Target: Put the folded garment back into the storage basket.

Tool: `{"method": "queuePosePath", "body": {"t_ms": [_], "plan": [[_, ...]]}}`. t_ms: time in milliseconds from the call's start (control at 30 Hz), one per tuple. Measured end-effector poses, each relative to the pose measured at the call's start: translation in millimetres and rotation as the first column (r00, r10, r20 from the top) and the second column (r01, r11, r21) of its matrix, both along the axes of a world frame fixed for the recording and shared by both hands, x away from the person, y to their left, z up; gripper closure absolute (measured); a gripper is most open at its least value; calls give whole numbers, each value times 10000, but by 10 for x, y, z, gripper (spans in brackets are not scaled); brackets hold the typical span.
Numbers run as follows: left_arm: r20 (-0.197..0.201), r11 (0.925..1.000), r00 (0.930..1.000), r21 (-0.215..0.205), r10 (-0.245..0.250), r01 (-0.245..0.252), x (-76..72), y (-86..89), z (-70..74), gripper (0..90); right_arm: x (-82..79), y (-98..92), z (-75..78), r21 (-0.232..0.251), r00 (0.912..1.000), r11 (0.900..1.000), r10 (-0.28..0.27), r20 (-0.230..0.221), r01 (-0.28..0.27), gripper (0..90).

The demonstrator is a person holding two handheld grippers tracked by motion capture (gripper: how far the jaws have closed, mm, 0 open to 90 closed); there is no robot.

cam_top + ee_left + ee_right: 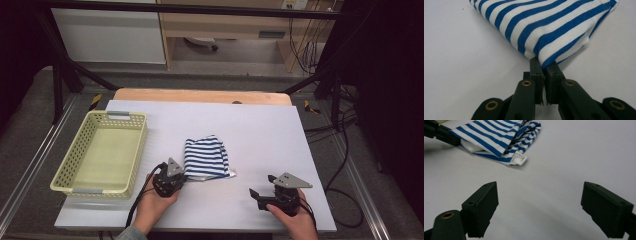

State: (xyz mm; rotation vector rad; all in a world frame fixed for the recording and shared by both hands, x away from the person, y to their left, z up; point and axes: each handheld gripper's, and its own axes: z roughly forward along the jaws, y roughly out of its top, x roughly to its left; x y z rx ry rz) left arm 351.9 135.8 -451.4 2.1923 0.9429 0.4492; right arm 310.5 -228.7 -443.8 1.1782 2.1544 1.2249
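Observation:
A folded blue-and-white striped cloth (pixel 206 157) lies in the middle of the white table. My left gripper (pixel 181 176) is at its near left corner, jaws shut on that corner of the striped cloth (pixel 549 27); in the left gripper view the fabric is pinched between the fingertips (pixel 535 65). My right gripper (pixel 260 194) rests near the table's front right, jaws wide open with nothing between them. In the right gripper view the striped cloth (pixel 496 137) lies ahead to the left, a white label (pixel 519 159) at its edge, and my right gripper (pixel 539 202) points at bare table.
A pale yellow perforated basket (pixel 64 172) stands at the table's left side, with nothing in it. The white table sheet (pixel 260 130) ends at a wooden edge at the back. Cables trail on the floor at the right.

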Motion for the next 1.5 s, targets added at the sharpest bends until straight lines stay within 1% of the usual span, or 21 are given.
{"method": "queuePosePath", "body": {"t_ms": [67, 167, 233, 333, 433, 567, 633, 700, 733, 767, 833, 900, 967, 1000, 1067, 1100, 1133, 1267, 1333, 1433, 1500], "plan": [[-42, 9998, 9999, 58, -165, 165, -95, 54, 13, 852, -5, 17, -6, -114, 10000, 9999, 79, -8, -79, 134], [-155, 9994, 9992, 1, -359, 359, -243, 144, 22, 852, -1, 35, -28, -236, 9999, 9996, 128, -105, -130, 107], [-106, 9988, 9988, 33, -483, 483, -351, 213, 15, 852, 0, 42, -38, -294, 9997, 9994, 179, -187, -184, 87], [-251, 9983, 9986, -364, -463, 453, -499, 348, -5, 852, 4, 63, -50, -326, 9995, 9991, 249, -175, -255, 75], [-209, 9987, 9989, -295, -428, 422, -574, 444, 2, 852, 5, 88, -55, -407, 9991, 9985, 353, -223, -362, 70], [-199, 9984, 9992, -435, -359, 350, -618, 517, 5, 849, 11, 95, -66, -510, 9991, 9980, 351, -234, -363, 70], [-280, 9977, 9992, -620, -274, 256, -623, 533, -9, 838, 14, 89, -66, -510, 9991, 9981, 318, -285, -332, 69], [-257, 9979, 9995, -634, -167, 151, -635, 543, -10, 788, 8, 92, -68, -475, 9991, 9983, 308, -299, -322, 64], [-124, 9978, 9999, -658, -45, 37, -644, 551, 2, 739, 7, 90, -66, -510, 9990, 9980, 349, -288, -364, 64], [41, 9972, 10000, -749, 67, -63, -652, 558, 17, 680, 5, 92, -66, -516, 9990, 9979, 376, -260, -389, 63], [190, 9937, 9995, -1098, 249, -227, -660, 575, 47, 560, 2, 102, -65, -496, 9986, 9978, 427, -317, -442, 61], [226, 9909, 9994, -1331, 247, -214, -655, 580, 57, 495, -1, 115, -66, -508, 9981, 9974, 489, -372, -507, 59], [233, 9895, 9993, -1424, 300, -264, -640, 562, 60, 405, -9, 130, -65, -510, 9978, 9970, 570, -324, -586, 56], [303, 9886, 9991, -1486, 293, -245, -635, 551, 62, 358, -16, 142, -61, -503, 9977, 9968, 601, -328, -617, 56], [456, 9876, 9988, -1564, 185, -112, -629, 531, 66, 328, -40, 182, -57, -481, 9971, 9964, 684, -344, -700, 56], [504, 9872, 9986, -1590, 172, -90, -626, 521, 67, 288, -49, 206, -58, -523, 9965, 9955, 779, -317, -795, 56], [516, 9871, 9985, -1596, 182, -97, -621, 515, 68, 249, -62, 234, -57, -514, 9956, 9948, 862, -370, -880, 55], [615, 9844, 9978, -1755, 238, -126, -608, 514, 74, 166, -93, 343, -67, -596, 9919, 9907, 1200, -404, -1223, 55], [576, 9816, 9981, -1908, 207, -94, -603, 514, 74, 147, -102, 374, -74, -692, 9902, 9882, 1340, -406, -1366, 56], [680, 9811, 9976, -1933, 92, 42, -604, 498, 73, 126, -104, 377, -82, -808, 9895, 9868, 1368, -459, -1402, 56], [594, 9764, 9982, -2153, -7, 135, -601, 491, 70, 121, -105, 371, -80, -731, 9901, 9880, 1331, -450, -1362, 57]]}}
